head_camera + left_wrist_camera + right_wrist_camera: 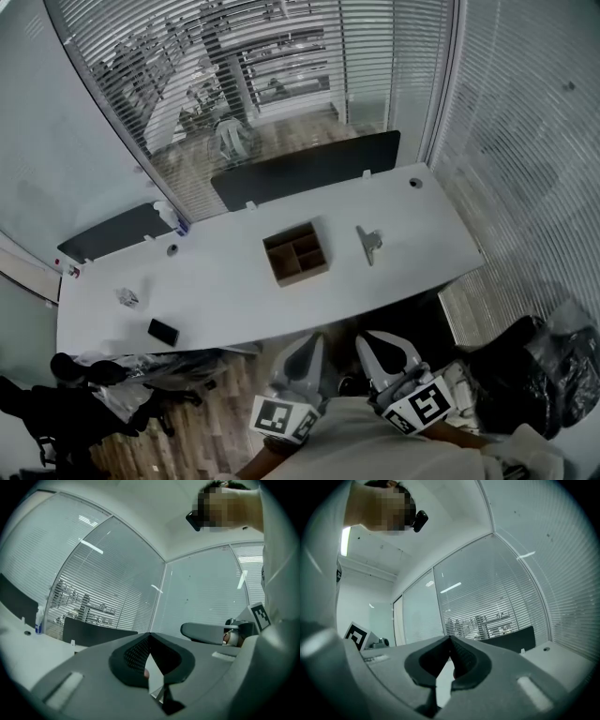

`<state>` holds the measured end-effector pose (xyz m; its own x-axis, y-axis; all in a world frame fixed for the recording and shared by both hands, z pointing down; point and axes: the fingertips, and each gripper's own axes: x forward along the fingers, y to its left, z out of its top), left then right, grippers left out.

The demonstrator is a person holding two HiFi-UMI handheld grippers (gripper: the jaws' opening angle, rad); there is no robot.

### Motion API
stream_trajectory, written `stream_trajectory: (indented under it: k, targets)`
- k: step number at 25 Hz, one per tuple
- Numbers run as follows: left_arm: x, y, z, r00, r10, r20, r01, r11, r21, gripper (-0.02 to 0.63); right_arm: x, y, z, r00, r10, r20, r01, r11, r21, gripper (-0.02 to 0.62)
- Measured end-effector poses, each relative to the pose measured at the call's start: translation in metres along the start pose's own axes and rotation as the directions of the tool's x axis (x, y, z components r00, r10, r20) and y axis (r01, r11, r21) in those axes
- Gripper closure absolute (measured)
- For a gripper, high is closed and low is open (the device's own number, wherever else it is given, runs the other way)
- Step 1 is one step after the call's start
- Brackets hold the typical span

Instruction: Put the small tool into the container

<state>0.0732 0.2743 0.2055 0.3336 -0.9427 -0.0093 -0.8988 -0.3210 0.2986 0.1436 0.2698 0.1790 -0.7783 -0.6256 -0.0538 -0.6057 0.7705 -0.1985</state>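
**Both tongs shut, tool lying on the worktop**

The small tool lay on the white worktop, just to the right of the brown divided container and not touching it. Both pairs of tongs were held near the person's body, short of the worktop's near edge. The left tongs were closed with nothing between their tips, and so were the right tongs. A dark phone lay well to the left.
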Motion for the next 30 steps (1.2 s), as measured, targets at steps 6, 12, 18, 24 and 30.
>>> stream_trajectory:
  k: [6,12,18,24,30]
  targets:
    - [0.014,0.019,-0.004,1.000,0.000,-0.009,0.000,1.000,-0.016,0.603,0.022,-0.011,-0.005,1.000,-0.012,0.000,0.012,1.000,0.003,0.595]
    - [0.036,0.052,0.005,1.000,-0.004,-0.009,0.004,1.000,-0.014,0.603,0.063,-0.020,-0.011,1.000,-0.011,-0.009,0.011,1.000,0.013,0.595]
    - [0.066,0.093,0.012,1.000,0.011,-0.019,-0.011,1.000,-0.015,0.603,0.112,-0.039,-0.015,1.000,-0.008,-0.016,0.009,1.000,0.022,0.595]
    - [0.098,0.133,0.029,0.999,0.010,-0.031,-0.010,1.000,-0.011,0.603,0.163,-0.054,-0.010,1.000,-0.008,-0.017,0.008,1.000,0.018,0.595]
    - [0.124,0.165,0.043,0.999,-0.031,-0.030,0.031,0.999,-0.017,0.603,0.205,-0.063,-0.002,0.999,-0.033,-0.010,0.033,0.999,-0.016,0.595]
